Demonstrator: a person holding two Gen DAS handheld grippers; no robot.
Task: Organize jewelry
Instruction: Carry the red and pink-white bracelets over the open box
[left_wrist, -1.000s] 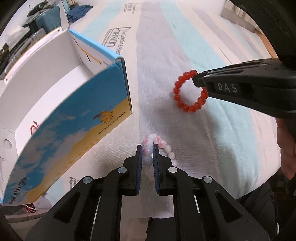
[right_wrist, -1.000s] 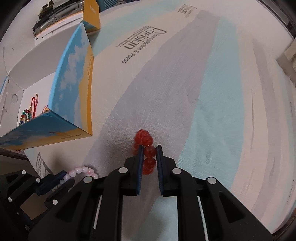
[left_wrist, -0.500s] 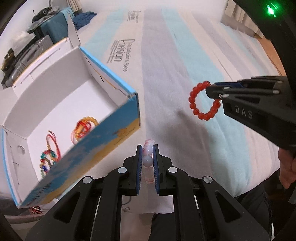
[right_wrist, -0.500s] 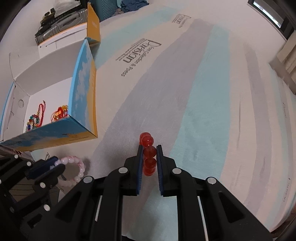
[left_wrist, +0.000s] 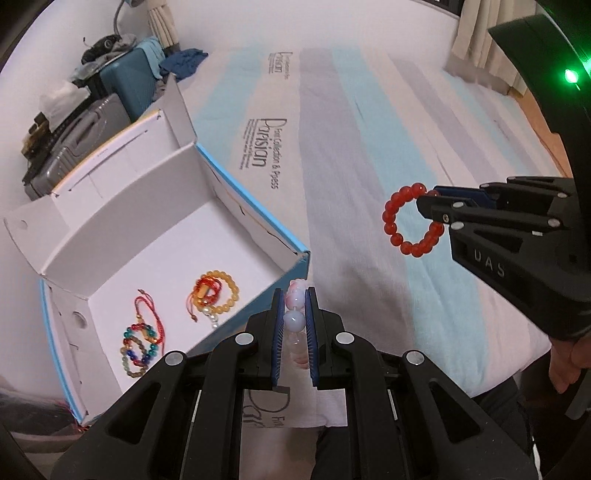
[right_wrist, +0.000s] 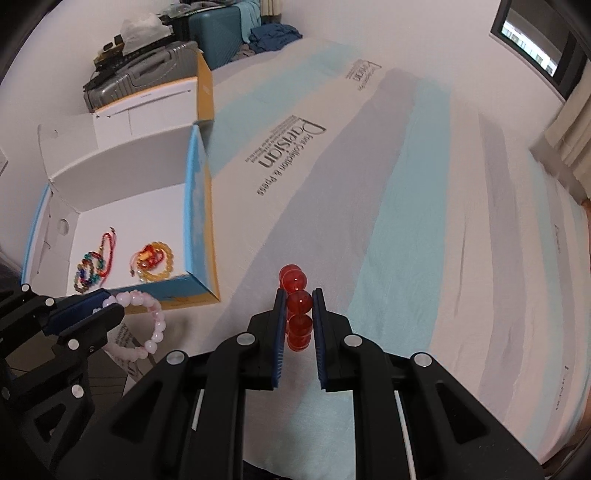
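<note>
My left gripper (left_wrist: 294, 295) is shut on a pale pink bead bracelet (left_wrist: 295, 321) and holds it in the air beside the near corner of an open white box with blue outer walls (left_wrist: 255, 214). From the right wrist view the pink bracelet (right_wrist: 153, 325) hangs from the left gripper (right_wrist: 105, 304). My right gripper (right_wrist: 299, 295) is shut on a red bead bracelet (right_wrist: 297, 302), lifted above the striped bedsheet (right_wrist: 406, 206); the left wrist view shows the red bracelet (left_wrist: 402, 225) as a ring right of the box. An amber bracelet (left_wrist: 225, 291) and a multicoloured bracelet (left_wrist: 138, 347) lie in the box.
The box (right_wrist: 199, 206) sits at the bed's left edge with its flaps up. Suitcases (left_wrist: 74, 144) and clothes stand behind it. Curtains (left_wrist: 484, 40) hang at the far right. The person's hand (left_wrist: 569, 358) shows at the right edge.
Both grippers have risen off the sheet with their bracelets. The box's inside and the bracelets in it have come into view. The left gripper now sits by the box's near corner.
</note>
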